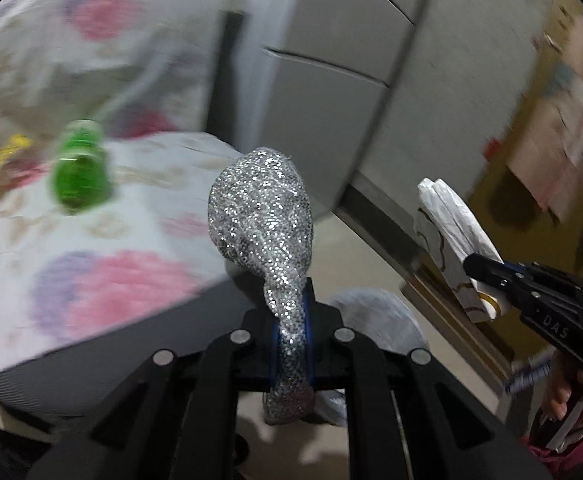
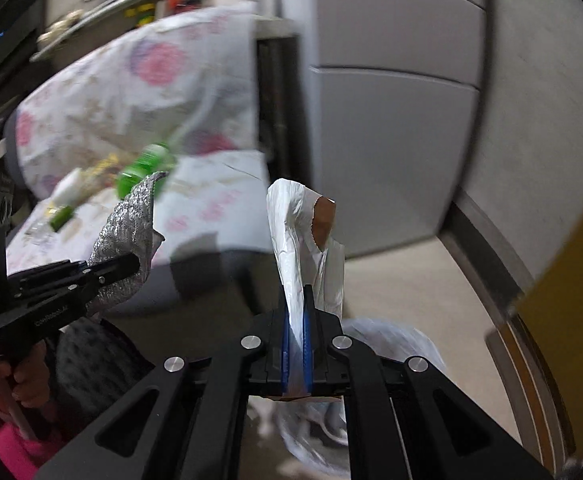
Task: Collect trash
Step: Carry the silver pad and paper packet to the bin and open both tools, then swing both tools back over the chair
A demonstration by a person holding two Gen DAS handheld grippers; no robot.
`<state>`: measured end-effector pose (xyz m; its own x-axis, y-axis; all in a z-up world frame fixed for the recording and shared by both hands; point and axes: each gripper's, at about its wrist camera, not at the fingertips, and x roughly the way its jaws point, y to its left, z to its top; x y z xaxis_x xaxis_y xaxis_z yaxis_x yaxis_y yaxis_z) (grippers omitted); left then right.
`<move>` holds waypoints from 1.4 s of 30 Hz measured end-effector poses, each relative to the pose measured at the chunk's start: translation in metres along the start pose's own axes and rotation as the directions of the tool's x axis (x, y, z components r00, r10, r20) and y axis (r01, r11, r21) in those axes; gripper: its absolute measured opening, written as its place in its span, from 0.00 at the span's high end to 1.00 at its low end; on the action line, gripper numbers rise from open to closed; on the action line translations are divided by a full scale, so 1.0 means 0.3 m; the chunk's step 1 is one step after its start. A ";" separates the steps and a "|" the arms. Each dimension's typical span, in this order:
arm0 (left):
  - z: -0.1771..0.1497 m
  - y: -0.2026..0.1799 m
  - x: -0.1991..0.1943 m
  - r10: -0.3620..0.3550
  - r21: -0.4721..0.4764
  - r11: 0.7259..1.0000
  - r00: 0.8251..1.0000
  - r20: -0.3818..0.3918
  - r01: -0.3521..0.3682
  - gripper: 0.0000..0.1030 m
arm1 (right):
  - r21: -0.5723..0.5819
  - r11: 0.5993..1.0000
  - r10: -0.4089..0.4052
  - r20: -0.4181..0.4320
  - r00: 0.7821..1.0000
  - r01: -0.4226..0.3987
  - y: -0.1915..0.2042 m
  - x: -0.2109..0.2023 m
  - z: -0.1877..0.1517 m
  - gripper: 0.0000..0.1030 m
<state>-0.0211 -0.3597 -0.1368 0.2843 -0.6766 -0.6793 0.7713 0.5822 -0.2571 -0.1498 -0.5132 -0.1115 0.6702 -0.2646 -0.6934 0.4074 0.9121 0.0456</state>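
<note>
Both grippers carry trash away from the floral-covered seat toward a bag below.

The left gripper (image 1: 291, 340) is clamped on a crumpled silver glitter wrapper (image 1: 261, 208); the right gripper (image 2: 296, 344) is pinched on a white paper wrapper (image 2: 295, 232). Keep both grips firm until each piece hangs over the pale plastic bag (image 2: 391, 344) on the floor, probably the trash bag, though blur hides its mouth. A green bottle (image 1: 81, 174) waits on the floral cover (image 1: 131, 272).
</note>
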 end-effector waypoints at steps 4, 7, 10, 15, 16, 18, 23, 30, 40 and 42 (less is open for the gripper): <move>-0.004 -0.125 0.111 -0.046 0.113 0.992 0.995 -0.087 0.055 0.92 | 0.104 0.993 -0.049 -0.038 0.998 0.053 -0.139 0.008 -0.101 0.91; -0.013 -0.213 0.188 -0.072 0.184 0.978 0.986 -0.154 0.100 0.92 | 0.164 0.984 -0.062 -0.064 0.996 0.072 -0.207 0.027 -0.155 0.91; -0.016 -0.246 0.249 -0.085 0.212 0.969 0.977 -0.195 0.127 0.92 | 0.195 0.977 -0.069 -0.100 0.993 0.087 -0.257 0.066 -0.189 0.91; -0.022 -0.280 0.333 -0.118 0.221 0.958 0.956 -0.269 0.181 0.81 | 0.248 0.964 -0.053 -0.163 0.985 0.093 -0.328 0.126 -0.237 0.90; -0.031 -0.292 0.342 -0.122 0.221 0.957 0.951 -0.283 0.189 0.77 | 0.253 0.963 -0.049 -0.170 0.984 0.092 -0.336 0.135 -0.242 0.90; -0.036 -0.301 0.370 -0.118 0.226 0.955 0.946 -0.301 0.191 0.58 | 0.266 0.959 -0.048 -0.189 0.981 0.098 -0.351 0.158 -0.251 0.81; -0.037 -0.286 0.351 -0.123 0.205 0.961 0.951 -0.283 0.185 0.50 | 0.287 0.952 -0.057 -0.190 0.980 0.111 -0.370 0.166 -0.252 0.64; -0.002 -0.213 0.268 -0.117 0.167 0.974 0.969 -0.219 0.155 0.42 | 0.269 0.956 -0.085 -0.125 0.989 0.116 -0.335 0.100 -0.171 0.62; 0.072 0.047 0.014 0.063 0.107 0.993 0.996 -0.062 -0.056 0.35 | 0.112 0.993 0.020 0.060 0.998 -0.027 -0.035 -0.028 0.097 0.59; 0.075 0.135 -0.046 0.115 0.072 0.991 0.993 -0.038 -0.112 0.30 | 0.070 0.995 0.064 0.072 0.995 -0.069 0.051 -0.010 0.143 0.56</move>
<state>0.0190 -0.3369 -0.1222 0.3489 -0.5877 -0.7300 0.7735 0.6204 -0.1298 -0.1190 -0.5119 -0.0779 0.7377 -0.2279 -0.6355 0.4027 0.9040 0.1432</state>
